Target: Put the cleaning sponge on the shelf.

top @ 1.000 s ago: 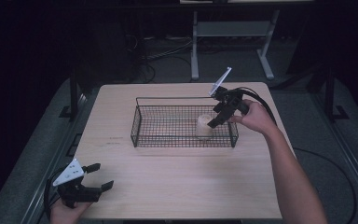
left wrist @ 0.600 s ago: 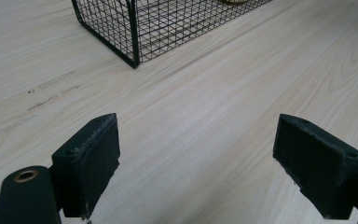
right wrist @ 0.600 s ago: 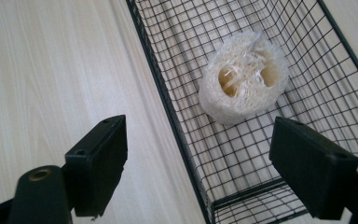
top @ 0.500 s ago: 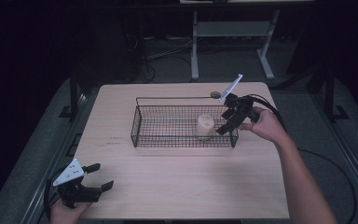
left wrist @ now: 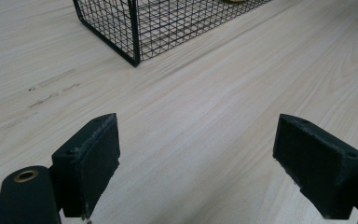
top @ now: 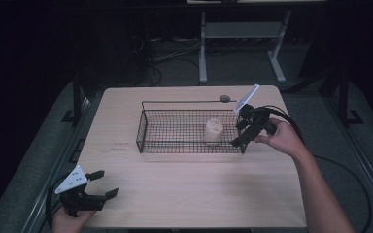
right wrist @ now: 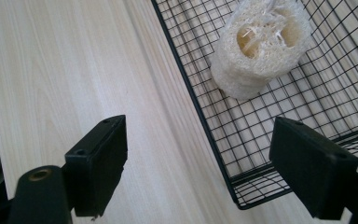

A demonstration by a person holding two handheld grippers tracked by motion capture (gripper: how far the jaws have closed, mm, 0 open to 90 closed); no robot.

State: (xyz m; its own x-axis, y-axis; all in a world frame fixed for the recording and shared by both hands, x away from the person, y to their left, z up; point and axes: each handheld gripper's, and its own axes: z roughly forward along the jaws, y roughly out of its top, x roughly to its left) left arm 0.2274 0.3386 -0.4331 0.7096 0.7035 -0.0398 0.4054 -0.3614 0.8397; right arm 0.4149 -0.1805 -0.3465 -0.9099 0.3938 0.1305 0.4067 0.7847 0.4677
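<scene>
A pale loofah piece (top: 213, 130) stands on end in the right part of a black wire basket (top: 175, 144) at the middle of the wooden table (top: 199, 194). My right gripper (top: 237, 134) is at the basket's right front corner, jaws open with nothing gripped. In the right gripper view, my right gripper (right wrist: 200, 154) straddles the basket's wall (right wrist: 205, 121), and the loofah (right wrist: 258, 46) lies beyond, untouched. My left gripper (top: 106, 183) rests open at the table's near left corner. In the left gripper view, my left gripper (left wrist: 196, 154) has only bare wood between its jaws.
A small dark round object (top: 225, 98) lies on the table just behind the basket's back rim. The basket's near left corner (left wrist: 135, 32) is ahead of the left gripper. A metal stand (top: 238, 39) and cables sit on the dark floor beyond the table.
My right gripper has drawn away from the loofah, moving right and slightly down to the basket's right end. The loofah stays in the basket. The left gripper has not moved.
</scene>
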